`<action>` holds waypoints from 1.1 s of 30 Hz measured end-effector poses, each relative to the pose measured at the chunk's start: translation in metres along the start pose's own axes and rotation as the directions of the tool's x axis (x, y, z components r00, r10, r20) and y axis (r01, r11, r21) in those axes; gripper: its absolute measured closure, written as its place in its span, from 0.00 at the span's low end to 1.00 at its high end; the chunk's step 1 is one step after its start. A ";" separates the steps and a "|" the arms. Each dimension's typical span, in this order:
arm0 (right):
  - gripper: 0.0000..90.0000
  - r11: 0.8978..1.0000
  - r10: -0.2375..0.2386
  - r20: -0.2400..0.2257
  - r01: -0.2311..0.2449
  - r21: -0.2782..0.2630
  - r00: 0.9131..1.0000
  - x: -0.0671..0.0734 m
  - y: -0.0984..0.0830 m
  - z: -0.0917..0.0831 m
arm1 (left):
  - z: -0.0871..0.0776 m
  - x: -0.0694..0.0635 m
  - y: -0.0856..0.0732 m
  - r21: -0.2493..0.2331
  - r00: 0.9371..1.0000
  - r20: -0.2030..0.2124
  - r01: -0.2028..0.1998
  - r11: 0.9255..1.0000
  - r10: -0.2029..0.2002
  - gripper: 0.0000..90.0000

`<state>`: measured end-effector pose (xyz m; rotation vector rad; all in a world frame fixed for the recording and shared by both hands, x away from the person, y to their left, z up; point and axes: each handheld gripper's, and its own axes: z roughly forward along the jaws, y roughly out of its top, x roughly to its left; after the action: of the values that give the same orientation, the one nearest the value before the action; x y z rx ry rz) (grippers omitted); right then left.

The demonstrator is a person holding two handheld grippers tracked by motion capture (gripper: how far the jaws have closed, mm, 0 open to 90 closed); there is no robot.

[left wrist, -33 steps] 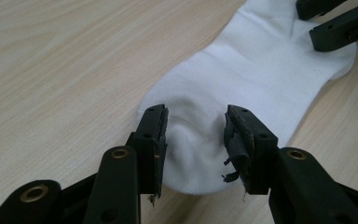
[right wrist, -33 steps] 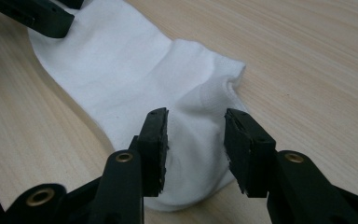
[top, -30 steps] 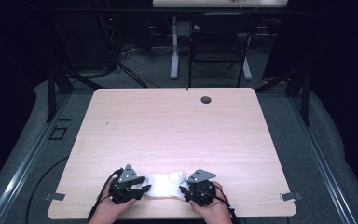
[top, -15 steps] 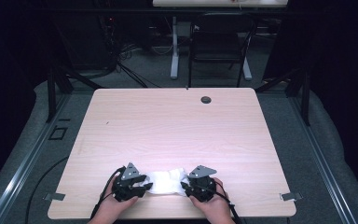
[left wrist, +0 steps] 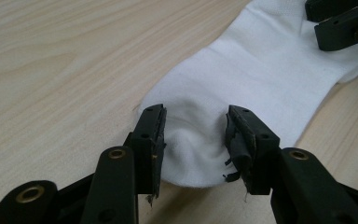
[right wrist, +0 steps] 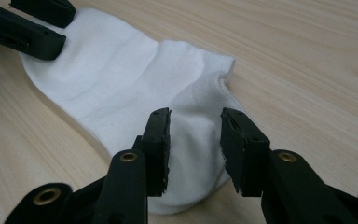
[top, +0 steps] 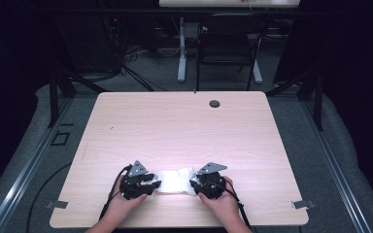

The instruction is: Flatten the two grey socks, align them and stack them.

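Both hands have drawn closer together since the earlier frames, and the white sock (top: 176,180) between them now lies more bunched up and shorter from left to right than it did a second ago. It rests on the pale wooden worktop (top: 184,131) close to the near edge, about midway along it.

At the left, the left claw (top: 151,181) sits at the sock's left end, held by the person's left hand (top: 122,204). In the left gripper view the left claw (left wrist: 195,140) stands spread, its two black jaws planted on either side of a rounded end of the sock (left wrist: 242,102); fabric lies in the gap between them, but the pads do not squeeze it, and I cannot tell whether the tips press down on the cloth. The right-hand pad is frayed at its lower edge.

At the right, the right claw (top: 194,183) meets the sock's right end, held by the right hand (top: 223,204). In the right gripper view the right claw (right wrist: 195,137) is likewise spread, straddling the cuff end of the sock (right wrist: 121,84), with cloth between the jaws and no pinch visible.

Far across the worktop, near its far edge, sits a small dark round grommet (top: 214,104). Beyond stands a dark chair (top: 228,48).
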<state>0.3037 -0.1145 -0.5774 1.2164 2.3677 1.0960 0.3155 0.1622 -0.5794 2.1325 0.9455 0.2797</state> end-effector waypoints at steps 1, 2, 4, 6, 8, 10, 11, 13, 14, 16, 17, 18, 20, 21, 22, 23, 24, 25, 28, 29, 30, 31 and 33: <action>0.70 1.000 0.003 -0.003 -0.003 0.004 1.000 -0.002 0.001 0.000 | 0.001 0.001 0.001 -0.004 1.000 0.001 0.007 1.000 -0.007 0.63; 0.70 1.000 0.007 -0.003 -0.007 0.007 1.000 -0.003 0.001 0.000 | 0.002 0.002 0.001 -0.007 1.000 0.001 0.010 1.000 -0.010 0.63; 0.70 1.000 0.016 -0.002 -0.016 -0.004 1.000 -0.005 0.002 0.002 | 0.003 0.005 0.002 -0.012 1.000 0.002 0.019 1.000 -0.019 0.63; 0.70 1.000 0.021 0.001 -0.021 -0.003 1.000 -0.007 0.004 0.003 | 0.005 0.006 0.003 -0.022 0.999 0.002 0.032 0.999 -0.032 0.63; 0.70 1.000 0.018 0.006 -0.018 0.003 1.000 -0.008 0.005 0.004 | 0.006 0.007 0.004 -0.025 0.999 0.003 0.042 0.999 -0.042 0.63; 0.70 1.000 0.022 0.010 -0.022 0.005 1.000 -0.009 0.007 0.005 | 0.008 0.008 0.005 -0.032 0.999 0.000 0.048 0.998 -0.048 0.63; 0.70 1.000 0.023 0.013 -0.023 0.002 1.000 -0.009 0.008 0.006 | 0.008 0.009 0.006 -0.033 0.999 0.000 0.047 0.998 -0.047 0.63; 0.70 1.000 0.022 0.014 -0.022 -0.002 1.000 -0.011 0.009 0.007 | 0.009 0.010 0.006 -0.032 0.999 -0.001 0.050 0.998 -0.050 0.63; 0.70 1.000 0.024 0.018 -0.024 -0.002 1.000 -0.011 0.009 0.008 | 0.009 0.010 0.007 -0.032 0.999 -0.001 0.051 0.998 -0.051 0.63; 0.69 1.000 0.025 0.018 -0.025 -0.002 1.000 -0.012 0.009 0.008 | 0.009 0.009 0.007 -0.035 0.999 -0.002 0.053 0.998 -0.053 0.63; 0.68 1.000 0.025 0.018 -0.025 -0.003 1.000 -0.012 0.009 0.008 | 0.010 0.009 0.007 -0.037 0.999 -0.005 0.047 0.998 -0.047 0.62; 0.67 1.000 0.026 0.019 -0.026 -0.005 0.999 -0.011 0.009 0.008 | 0.010 0.009 0.006 -0.039 0.999 -0.007 0.038 0.999 -0.038 0.62; 0.66 1.000 0.019 0.015 -0.019 -0.005 1.000 -0.010 0.009 0.007 | 0.009 0.008 0.007 -0.046 0.999 -0.011 0.031 0.998 -0.031 0.59; 0.65 1.000 0.018 0.018 -0.018 -0.007 1.000 -0.010 0.009 0.006 | 0.008 0.008 0.007 -0.052 0.999 -0.011 0.031 0.998 -0.032 0.58; 0.65 1.000 0.008 0.022 -0.008 -0.008 1.000 -0.008 0.009 0.005 | 0.007 0.008 0.007 -0.060 0.999 -0.007 0.032 0.998 -0.033 0.56; 0.64 1.000 0.001 0.025 0.000 -0.019 1.000 -0.007 0.009 0.004 | 0.005 0.007 0.007 -0.067 0.999 -0.006 0.034 0.997 -0.035 0.55; 0.63 1.000 -0.009 0.028 0.010 -0.026 1.000 -0.006 0.009 0.002 | 0.004 0.007 0.007 -0.072 0.999 -0.016 0.030 0.997 -0.032 0.54; 0.62 1.000 -0.021 0.029 0.022 -0.022 0.999 -0.005 0.010 0.000 | 0.001 0.007 0.008 -0.080 0.999 -0.010 0.030 0.996 -0.031 0.53; 0.60 0.998 -0.045 0.034 0.046 -0.040 0.998 -0.003 0.012 -0.008 | -0.006 0.006 0.010 -0.102 1.000 -0.008 0.019 0.995 -0.019 0.52; 0.59 0.997 -0.050 0.038 0.052 -0.054 0.998 -0.002 0.012 -0.012 | -0.010 0.006 0.010 -0.106 1.000 -0.005 0.016 0.994 -0.017 0.52; 0.59 0.996 -0.053 0.040 0.056 -0.070 0.998 -0.002 0.013 -0.015 | -0.013 0.006 0.011 -0.108 1.000 -0.006 0.011 0.994 -0.012 0.52; 0.59 0.995 -0.055 0.046 0.058 -0.077 0.997 -0.001 0.013 -0.019 | -0.015 0.006 0.010 -0.114 1.000 -0.007 0.012 0.993 -0.013 0.52; 0.59 0.994 -0.059 0.053 0.064 -0.085 0.997 -0.001 0.014 -0.024 | -0.020 0.006 0.010 -0.120 1.000 -0.002 0.015 0.993 -0.016 0.51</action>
<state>0.2999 -0.1226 -0.5513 1.1211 2.2797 1.1220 0.3159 0.1740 -0.5592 2.0146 0.9235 0.3244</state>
